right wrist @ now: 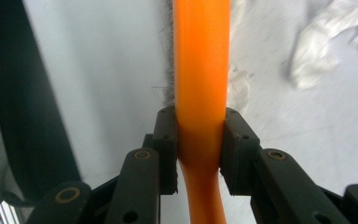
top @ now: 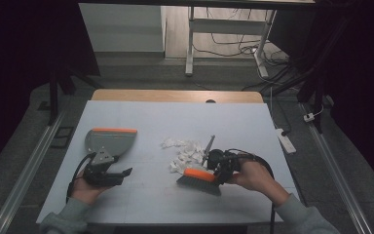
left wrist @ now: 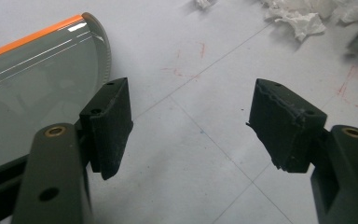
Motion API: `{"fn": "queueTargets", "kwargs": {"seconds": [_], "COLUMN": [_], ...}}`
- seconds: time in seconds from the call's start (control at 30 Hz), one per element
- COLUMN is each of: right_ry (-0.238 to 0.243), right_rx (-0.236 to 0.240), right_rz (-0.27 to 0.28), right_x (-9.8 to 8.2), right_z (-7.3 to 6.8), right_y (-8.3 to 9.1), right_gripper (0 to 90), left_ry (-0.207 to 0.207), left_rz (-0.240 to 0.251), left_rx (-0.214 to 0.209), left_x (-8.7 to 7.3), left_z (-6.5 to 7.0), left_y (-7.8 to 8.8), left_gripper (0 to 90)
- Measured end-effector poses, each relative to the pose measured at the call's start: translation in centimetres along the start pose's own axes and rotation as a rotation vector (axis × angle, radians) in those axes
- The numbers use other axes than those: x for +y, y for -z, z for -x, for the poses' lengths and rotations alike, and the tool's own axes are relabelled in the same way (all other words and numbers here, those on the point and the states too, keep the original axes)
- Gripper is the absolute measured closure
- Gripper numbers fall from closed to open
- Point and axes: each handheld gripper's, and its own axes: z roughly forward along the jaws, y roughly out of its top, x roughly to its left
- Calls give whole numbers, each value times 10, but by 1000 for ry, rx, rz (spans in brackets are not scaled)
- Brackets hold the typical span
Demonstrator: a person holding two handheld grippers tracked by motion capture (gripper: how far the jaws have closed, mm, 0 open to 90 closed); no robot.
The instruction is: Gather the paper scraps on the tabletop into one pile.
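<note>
From the high view, the white table [top: 141, 117] carries a grey dustpan [top: 108, 141] with an orange lip on the left, its lip facing the far edge. The left gripper [top: 122, 173] lies just near of the dustpan, close to the near-left corner, held by the left hand [top: 85, 187]. A heap of paper scraps [top: 184, 152] sits near the middle. Just near of the heap, the right gripper [top: 215, 168] pinches a brush [top: 199, 179] with an orange back and grey bristles; the right hand [top: 254, 175] stands near the table's right edge. Bare board lies open between dustpan and scraps, and along the far side.

In the left gripper view, the left gripper [left wrist: 191, 123] has its jaws spread wide with only bare tabletop between them. The dustpan's [left wrist: 32, 88] curved rim lies just beside the left-hand jaw; whether it touches, I cannot tell. Scraps [left wrist: 303, 18] lie far right.

In the right gripper view, the right gripper [right wrist: 200, 140] is clamped on the brush's orange back [right wrist: 201, 70], pads pressing both sides. Scraps [right wrist: 326, 42] lie at far right, a strip of bristles [right wrist: 168, 84] along the orange back's left edge.
</note>
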Motion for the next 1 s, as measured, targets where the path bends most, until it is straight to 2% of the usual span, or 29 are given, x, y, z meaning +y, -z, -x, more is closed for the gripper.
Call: {"fn": "queueTargets", "kwargs": {"seconds": [0.2, 0.33, 0.5, 0.57, 0.63, 0.7, 0.77, 0.8, 0.87, 0.97, 1.0], "right_ry": [-25, -25, -20, -17, -20, -42, -68, -77, -123, -167, -197], "right_rx": [-30, -42, -111, -115, -102, -62, -51, -53, -74, -100, -105], "right_rz": [21, 24, 53, 72, 110, 153, 204, 241, 299, 338, 348], "right_x": [12, 18, 27, 27, 24, 18, 13, 9, 3, 2, 3], "right_z": [22, 32, 44, 47, 47, 46, 47, 48, 52, 54, 54], "right_y": [-1, -1, 2, 3, 8, 19, 30, 36, 50, 62, 64], "right_gripper": [702, 702, 703, 702, 703, 702, 702, 702, 702, 702, 702], "left_ry": [-3, -4, -7, -3, -2, -2, -3, -4, -6, -6, -6], "left_rz": [3, -1, -3, -1, -1, -1, -3, -4, -3, -3, -3], "left_rx": [-1, -1, 0, -1, -2, -3, -3, -3, -2, -1, -1], "left_x": [0, 0, 0, -1, -1, -1, -1, -1, -1, -1, -1], "left_z": [1, 1, 1, 0, 0, 0, 0, 0, 1, 1, 1], "left_y": [1, 0, 0, 0, 0, 0, -1, -1, -1, -1, -1], "left_gripper": [301, 301, 301, 302, 302, 302, 302, 302, 302, 302, 302]}}
